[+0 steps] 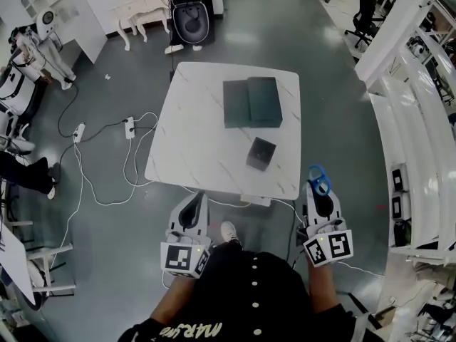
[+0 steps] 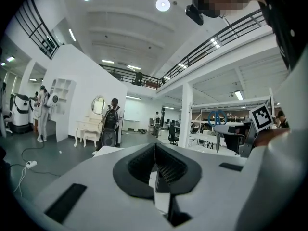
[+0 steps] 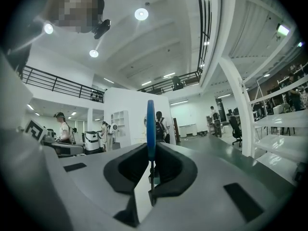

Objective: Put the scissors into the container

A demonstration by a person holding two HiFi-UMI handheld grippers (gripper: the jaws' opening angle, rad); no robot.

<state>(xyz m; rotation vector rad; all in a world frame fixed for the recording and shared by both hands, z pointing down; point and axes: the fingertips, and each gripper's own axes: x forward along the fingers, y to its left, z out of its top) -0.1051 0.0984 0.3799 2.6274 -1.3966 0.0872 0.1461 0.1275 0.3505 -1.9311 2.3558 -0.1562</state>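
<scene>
The scissors (image 1: 318, 179) have blue handles that stick up out of my right gripper (image 1: 318, 192), which is shut on their blades. In the right gripper view the blue handle (image 3: 151, 129) stands edge-on between the pads. The gripper hangs off the near right corner of the white marble table (image 1: 206, 148). A small dark open cube container (image 1: 261, 153) stands near the table's front right. Behind it lie two flat dark green boxes (image 1: 252, 102). My left gripper (image 1: 192, 205) is below the table's front edge, its jaws shut with nothing held (image 2: 155, 150). The scissors (image 2: 219, 119) also show in the left gripper view.
White cables and power strips (image 1: 129, 127) trail over the grey floor left of the table. White shelving (image 1: 420, 155) runs along the right side. A white vanity with a stool (image 1: 142, 9) and a black seat (image 1: 191, 16) stand beyond the table. The person's shoe (image 1: 228, 231) is under the front edge.
</scene>
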